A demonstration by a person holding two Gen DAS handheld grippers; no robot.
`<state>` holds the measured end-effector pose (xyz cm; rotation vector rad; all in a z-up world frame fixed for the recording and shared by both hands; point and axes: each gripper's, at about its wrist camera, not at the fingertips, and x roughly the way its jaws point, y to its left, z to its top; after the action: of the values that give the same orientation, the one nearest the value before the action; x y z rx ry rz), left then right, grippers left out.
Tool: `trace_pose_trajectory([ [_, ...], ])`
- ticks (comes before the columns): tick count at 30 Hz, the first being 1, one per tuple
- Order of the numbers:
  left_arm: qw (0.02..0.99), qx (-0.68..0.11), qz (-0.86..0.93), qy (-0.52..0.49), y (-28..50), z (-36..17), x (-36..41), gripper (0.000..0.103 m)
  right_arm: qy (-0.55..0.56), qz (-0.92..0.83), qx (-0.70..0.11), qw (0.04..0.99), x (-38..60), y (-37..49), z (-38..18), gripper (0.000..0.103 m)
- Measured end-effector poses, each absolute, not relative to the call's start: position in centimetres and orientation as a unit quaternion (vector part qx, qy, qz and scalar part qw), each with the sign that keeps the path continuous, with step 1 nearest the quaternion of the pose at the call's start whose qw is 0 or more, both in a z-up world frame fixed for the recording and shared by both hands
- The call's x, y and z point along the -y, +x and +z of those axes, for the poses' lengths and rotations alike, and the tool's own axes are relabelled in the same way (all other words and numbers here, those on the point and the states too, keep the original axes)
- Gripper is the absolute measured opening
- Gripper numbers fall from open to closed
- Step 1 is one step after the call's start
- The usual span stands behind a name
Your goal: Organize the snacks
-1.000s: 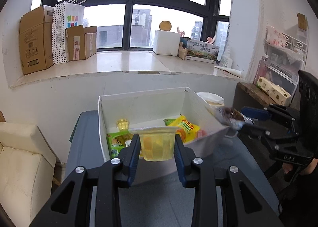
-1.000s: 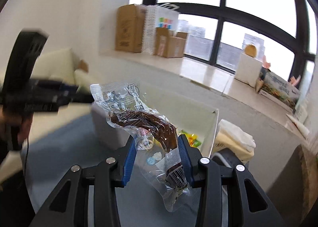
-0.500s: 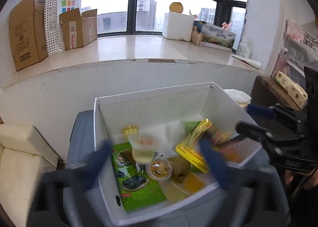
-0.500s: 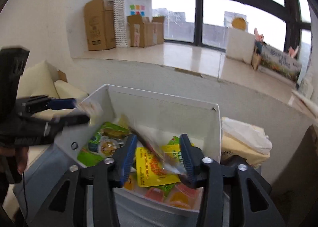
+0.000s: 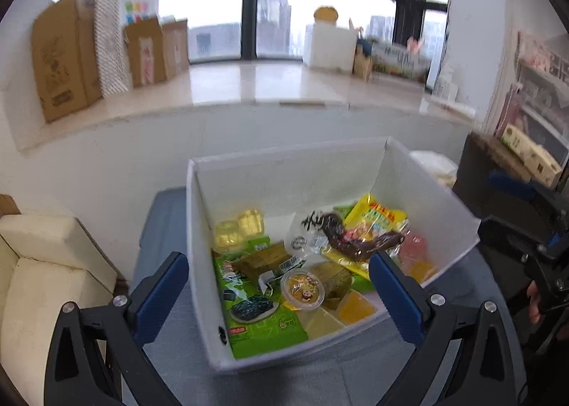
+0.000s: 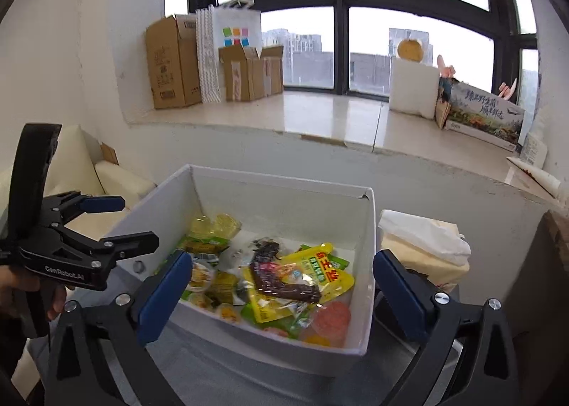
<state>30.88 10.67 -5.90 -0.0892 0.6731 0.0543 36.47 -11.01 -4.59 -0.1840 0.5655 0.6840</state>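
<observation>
A: Status on the left gripper (image 5: 279, 276)?

B: Jaws spread to their widest, nothing between the pads. It hangs over the near rim of the white box (image 5: 291, 171), pointing down into it.

A: Right gripper (image 6: 281, 281)?

B: Jaws opening, at about full spread, nothing between them either. It sits at the box's near edge too. From its camera the left gripper shows at 9 o'clock, a hand under it.

A: Where are the snacks?

B: All that I can see are in the box. Brown meat stick in clear wrap (image 5: 355, 240) lies on top, middle-right, across the yellow packet (image 5: 377, 219). Clear jelly cups (image 5: 240, 228) at 10 o'clock of the box floor. Green seaweed pack (image 5: 259, 313) at 7 o'clock. Round lidded cup (image 5: 302, 290) near the front centre, orange and pink jellies (image 5: 414, 249) at 4 o'clock.

A: So which step?

B: Looks like a drop-off just finished: both hands empty above the pile. Judgement only.

A: Next?

B: No loose snacks in either view; the grey table (image 5: 163, 221) shows bare around the box. Probably back both grippers out and swing to wherever the rest lie. If none remain, tidy the pile: the meat stick sits loose and crooked on top.

A: Risks?

B: Wide jaws close to the thin box walls. Lift clear before moving sideways, or a finger may catch the rim and drag the box.
</observation>
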Motion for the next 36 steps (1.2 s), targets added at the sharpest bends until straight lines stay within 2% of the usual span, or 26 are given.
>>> trace_pose_trajectory([
  [7, 0.948, -0.307, 0.037, -0.079, 23.8, -4.4, -10.2, 0.103, -0.084, 0.325, -0.265, 0.904, 11.8, 30.3, -3.7, 0.103],
  [11, 0.950, -0.290, 0.033, -0.108, 18.4, -3.8, -9.9, 0.103, -0.042, 0.314, -0.245, 0.916, 13.4, 25.2, -2.7, 0.103],
  [17, 0.962, -0.249, 0.067, -0.089, 11.8, -2.0, -7.9, 0.103, -0.011, 0.330, -0.258, 0.908, 14.7, 19.3, -2.8, 0.103],
  [22, 0.955, -0.268, 0.048, -0.117, 9.8, -1.9, -7.3, 0.103, -0.020, 0.303, -0.254, 0.918, 15.7, 14.8, -2.4, 0.103],
  [36, 0.960, -0.271, 0.045, -0.055, 4.5, -0.3, -2.3, 0.103, -0.006, 0.285, -0.233, 0.930, 19.3, 10.1, -0.2, 0.103],
])
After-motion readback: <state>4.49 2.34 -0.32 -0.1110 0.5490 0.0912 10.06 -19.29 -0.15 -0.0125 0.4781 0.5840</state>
